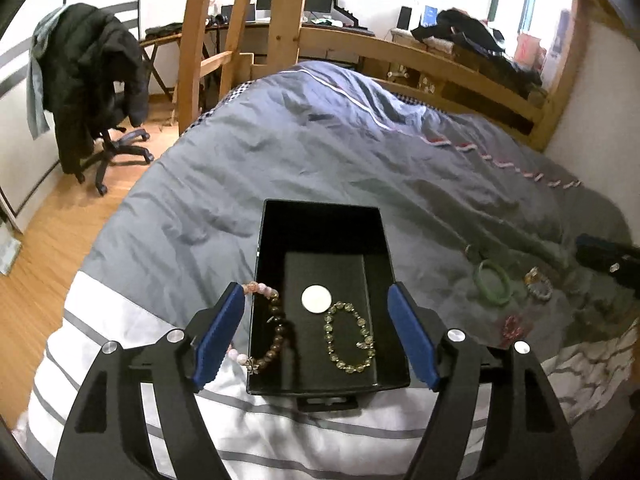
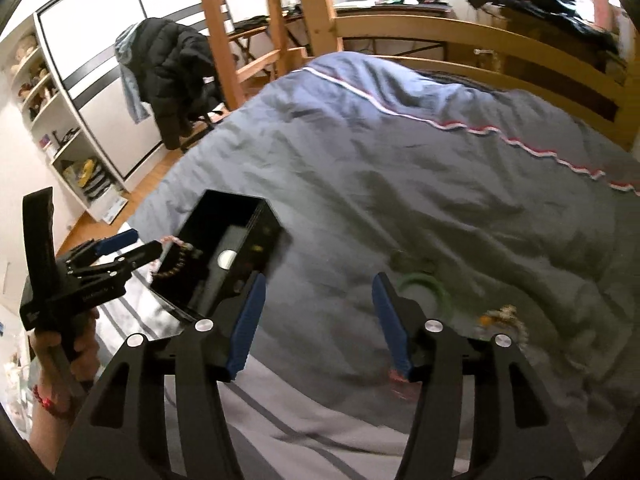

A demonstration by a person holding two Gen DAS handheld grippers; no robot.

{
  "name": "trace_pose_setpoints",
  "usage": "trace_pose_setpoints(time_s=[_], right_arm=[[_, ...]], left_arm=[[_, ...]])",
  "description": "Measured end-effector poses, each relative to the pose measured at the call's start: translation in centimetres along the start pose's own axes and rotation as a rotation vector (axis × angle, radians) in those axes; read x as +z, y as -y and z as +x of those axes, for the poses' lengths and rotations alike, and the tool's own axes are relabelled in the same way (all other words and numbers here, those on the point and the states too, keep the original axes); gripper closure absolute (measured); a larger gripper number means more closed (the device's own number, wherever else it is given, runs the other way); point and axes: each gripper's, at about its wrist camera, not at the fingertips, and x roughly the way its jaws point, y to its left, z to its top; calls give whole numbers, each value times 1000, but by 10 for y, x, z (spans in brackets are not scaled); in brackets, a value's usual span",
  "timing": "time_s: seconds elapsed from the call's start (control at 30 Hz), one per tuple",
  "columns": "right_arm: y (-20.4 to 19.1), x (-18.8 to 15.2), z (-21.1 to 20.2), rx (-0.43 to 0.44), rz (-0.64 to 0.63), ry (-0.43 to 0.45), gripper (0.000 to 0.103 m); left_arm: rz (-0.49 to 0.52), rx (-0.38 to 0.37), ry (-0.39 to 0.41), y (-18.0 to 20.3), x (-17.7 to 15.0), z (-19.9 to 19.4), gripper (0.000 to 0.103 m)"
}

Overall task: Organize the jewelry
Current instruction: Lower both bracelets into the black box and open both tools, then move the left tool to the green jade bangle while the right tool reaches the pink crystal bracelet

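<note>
A black open box [image 1: 272, 248] sits on the grey bed cover. In it lie a yellow-green bead bracelet [image 1: 350, 338] and a white disc [image 1: 316, 299]. A brown and pink bead bracelet [image 1: 276, 336] hangs over the box's left wall. My left gripper [image 1: 316, 332] is open, its blue fingers either side of the box. On the cover to the right lie a green bangle [image 1: 493, 281], a pale bead bracelet [image 1: 539, 283] and a red bracelet [image 1: 511, 326]. My right gripper [image 2: 318, 312] is open and empty over the cover, left of the green bangle [image 2: 426, 290]. The box [image 2: 200, 280] lies to its left.
A desk chair with a black jacket [image 1: 92, 92] stands on the wood floor left of the bed. A wooden ladder [image 1: 236, 40] and bed rail [image 1: 440, 64] stand behind. A dark object [image 1: 604, 256] lies at the cover's right edge. White shelves [image 2: 52, 120] line the left wall.
</note>
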Motion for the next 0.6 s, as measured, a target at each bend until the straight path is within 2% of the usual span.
trace_pose_setpoints(time_s=[0.07,0.2,0.37,0.53,0.6], right_arm=[[15,-6,-5,-15,22,2,47],[32,-24,-4,-38,36,-4,45],[48,-42,3,-42,64,-23,45],[61,-54,4,-62,55,-18,45],[66,-58,6,-62,60,-18,45]], left_arm=[[-10,33,-1,-1,-1,3,30],[-50,-14,-49,2,-8,15,30],[60,-64,-55,53,-19,20,30],[108,-137,-66,95,-32,25,30],[140,-145,-68,113,-37,28,30]])
